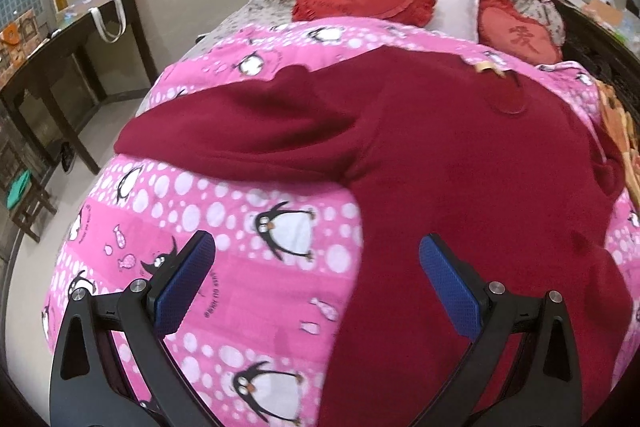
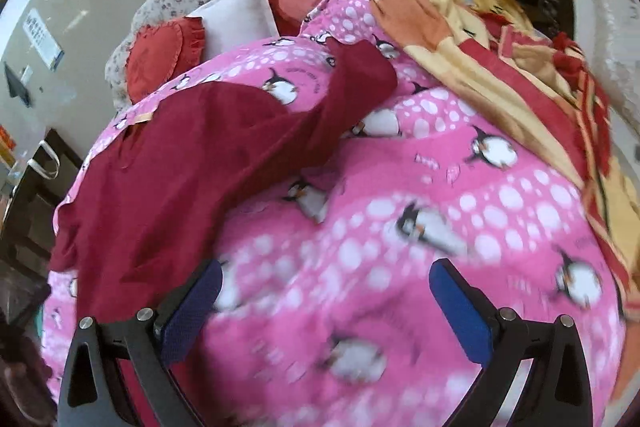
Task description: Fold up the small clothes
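Nothing folded yet — red sweater (image 1: 460, 155) spread flat on pink penguin quilt (image 1: 248, 267), sleeves out to both sides. Left tongs (image 1: 316, 259) and right tongs (image 2: 324, 287) both gaping wide, empty — every fold still ahead.

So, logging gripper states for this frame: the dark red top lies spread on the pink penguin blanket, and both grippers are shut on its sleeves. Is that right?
Not quite. The dark red top does lie spread on the pink penguin blanket, but both wrist views show the left gripper and right gripper open, jaws apart, holding nothing.
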Action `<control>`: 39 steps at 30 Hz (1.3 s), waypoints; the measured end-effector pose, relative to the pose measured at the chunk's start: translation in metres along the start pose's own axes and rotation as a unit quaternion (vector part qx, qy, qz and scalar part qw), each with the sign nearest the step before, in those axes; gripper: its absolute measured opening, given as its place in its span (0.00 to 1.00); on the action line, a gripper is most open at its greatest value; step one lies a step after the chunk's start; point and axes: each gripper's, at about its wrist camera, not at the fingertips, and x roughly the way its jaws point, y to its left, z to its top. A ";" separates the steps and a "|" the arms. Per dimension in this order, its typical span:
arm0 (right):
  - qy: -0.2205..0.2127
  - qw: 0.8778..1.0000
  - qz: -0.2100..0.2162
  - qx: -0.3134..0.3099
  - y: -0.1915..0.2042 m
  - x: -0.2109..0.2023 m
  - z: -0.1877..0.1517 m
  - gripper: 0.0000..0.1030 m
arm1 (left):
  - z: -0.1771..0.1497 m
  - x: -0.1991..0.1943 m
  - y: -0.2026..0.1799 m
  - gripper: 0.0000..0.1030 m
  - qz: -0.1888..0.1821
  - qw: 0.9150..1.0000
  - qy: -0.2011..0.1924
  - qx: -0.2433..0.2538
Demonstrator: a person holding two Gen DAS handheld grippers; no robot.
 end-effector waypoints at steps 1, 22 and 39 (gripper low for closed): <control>0.003 1.000 0.007 0.001 0.005 -0.003 0.002 1.00 | 0.000 -0.003 -0.003 1.00 -0.002 1.000 -0.003 0.003; -0.083 0.987 0.006 -0.137 0.165 -0.067 -0.037 1.00 | 0.002 -0.064 -0.042 1.00 -0.030 0.998 -0.043 0.023; -0.073 0.986 0.003 -0.151 0.190 -0.056 -0.039 1.00 | 0.000 -0.054 -0.046 1.00 -0.027 0.999 -0.027 0.021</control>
